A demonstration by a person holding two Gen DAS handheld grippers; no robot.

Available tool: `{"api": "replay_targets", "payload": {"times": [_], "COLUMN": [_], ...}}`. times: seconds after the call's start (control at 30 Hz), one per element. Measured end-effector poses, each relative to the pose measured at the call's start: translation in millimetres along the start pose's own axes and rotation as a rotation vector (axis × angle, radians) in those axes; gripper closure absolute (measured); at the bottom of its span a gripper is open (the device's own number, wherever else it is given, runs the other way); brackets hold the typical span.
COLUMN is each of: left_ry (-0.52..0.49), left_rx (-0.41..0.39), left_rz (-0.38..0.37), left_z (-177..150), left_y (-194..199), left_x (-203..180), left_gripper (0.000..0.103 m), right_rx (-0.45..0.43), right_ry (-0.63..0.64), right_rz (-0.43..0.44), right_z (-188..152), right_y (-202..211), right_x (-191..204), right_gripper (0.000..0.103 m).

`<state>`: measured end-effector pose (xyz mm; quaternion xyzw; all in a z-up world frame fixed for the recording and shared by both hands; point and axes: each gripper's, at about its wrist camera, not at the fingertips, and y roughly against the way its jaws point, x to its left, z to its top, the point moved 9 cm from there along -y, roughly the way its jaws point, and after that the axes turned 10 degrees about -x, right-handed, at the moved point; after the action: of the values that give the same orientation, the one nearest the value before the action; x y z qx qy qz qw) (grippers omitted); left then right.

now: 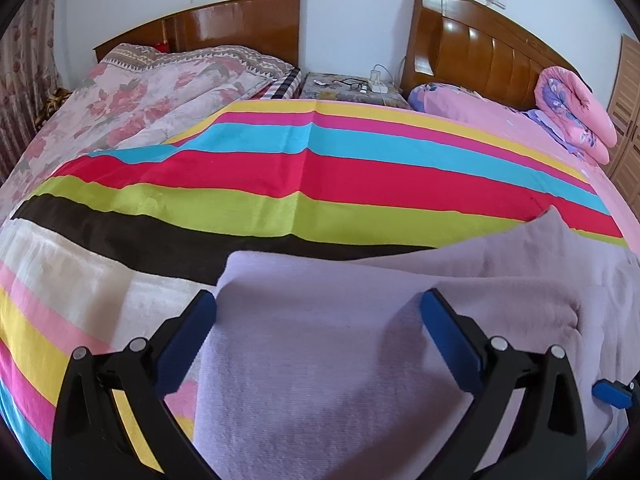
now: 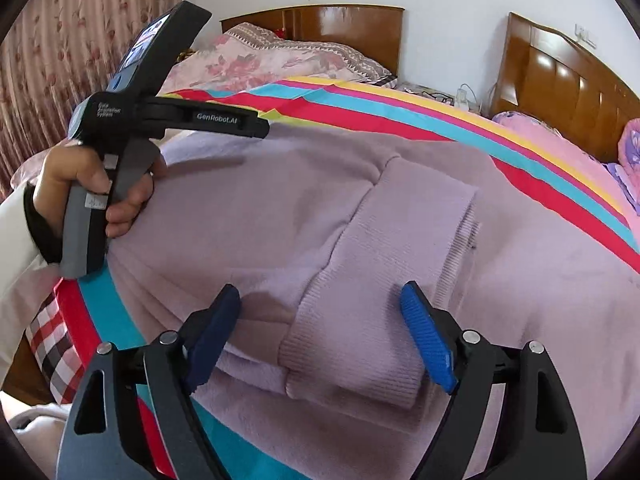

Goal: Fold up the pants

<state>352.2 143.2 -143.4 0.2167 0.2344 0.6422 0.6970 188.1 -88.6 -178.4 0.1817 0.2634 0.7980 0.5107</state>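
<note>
The soft lilac knit pants (image 2: 304, 216) lie spread on the rainbow-striped fleece blanket (image 1: 280, 168). The left gripper (image 1: 318, 312) hovers with jaws apart above the fabric at 6 o'clock. The right gripper (image 2: 322, 312) is likewise spread, straddling the ribbed cuff (image 2: 360, 344).

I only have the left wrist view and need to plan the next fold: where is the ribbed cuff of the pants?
Observer: The ribbed cuff lies between the right gripper's open fingers, untouched.
Operator: Is a hand near the fabric?
Observer: Yes, the left hand holds the left gripper's handle over the pants.
Operator: What's beneath the near edge?
Observer: A checked cloth shows under the striped blanket.
</note>
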Motion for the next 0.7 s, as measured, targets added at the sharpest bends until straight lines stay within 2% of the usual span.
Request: {"api": "replay_targets", "payload": {"times": [0.1, 0.17, 0.23, 0.27, 0.3, 0.33, 0.37, 0.4, 0.47, 0.5, 0.6, 0.7], "left_ry": [0.017, 0.037, 0.073, 0.091, 0.113, 0.145, 0.172, 0.187, 0.182, 0.169, 0.065, 0.004], "left_rx": [-0.005, -0.044, -0.126, -0.163, -0.223, -0.285, -0.315, -0.313, -0.262, -0.231, -0.096, -0.029], "left_rz": [0.011, 0.021, 0.028, 0.055, 0.127, 0.143, 0.078, 0.001, -0.091, -0.108, -0.103, -0.055], "left_z": [0.7, 5.1, 12.4, 15.1, 18.4, 21.4, 22.6, 21.7, 12.3, 5.4, -25.0, -44.7], "left_y": [0.6, 6.3, 20.9, 29.2, 45.2, 66.0, 80.0, 89.1, 94.2, 91.8, 71.5, 58.0], "left_x": [2.9, 7.2, 13.4, 17.9, 25.6, 25.1, 15.9, 3.3, -20.3, -29.0, -52.3, -54.3], "left_gripper": [0.001, 0.001, 0.001, 0.001, 0.001, 0.001, 0.001, 0.001, 0.001, 0.001, 0.001, 0.001], "right_rx": [-0.003, 0.005, -0.004, -0.02, -0.04, -0.057, -0.072, -0.086, -0.09, -0.081, -0.053, 0.005], "right_ry": [-0.017, -0.018, -0.028, -0.041, -0.065, -0.088, -0.112, -0.147, -0.203, -0.237, -0.332, -0.353], "right_rz": [0.014, 0.017, 0.008, 0.006, -0.008, -0.034, -0.064, -0.102, -0.166, -0.216, -0.287, -0.332], "right_z": [-1.8, -3.4, -1.8, 0.3, 2.6, 3.7, 4.0, 2.7, -3.4, -10.9, -31.9, -55.9], "right_y": [3.3, 8.1, 21.3, 28.2, 38.3, 47.3, 55.9, 66.7, 81.3, 88.2, 100.2, 100.8], "right_x": [-1.2, -1.7, -5.6, -12.7, -24.2, -37.2, -50.6, -69.2, -100.8, -121.0, -160.3, -184.5], "right_gripper": [0.022, 0.022, 0.022, 0.021, 0.02, 0.02, 0.018, 0.016, 0.017, 0.017, 0.017, 0.017]}}
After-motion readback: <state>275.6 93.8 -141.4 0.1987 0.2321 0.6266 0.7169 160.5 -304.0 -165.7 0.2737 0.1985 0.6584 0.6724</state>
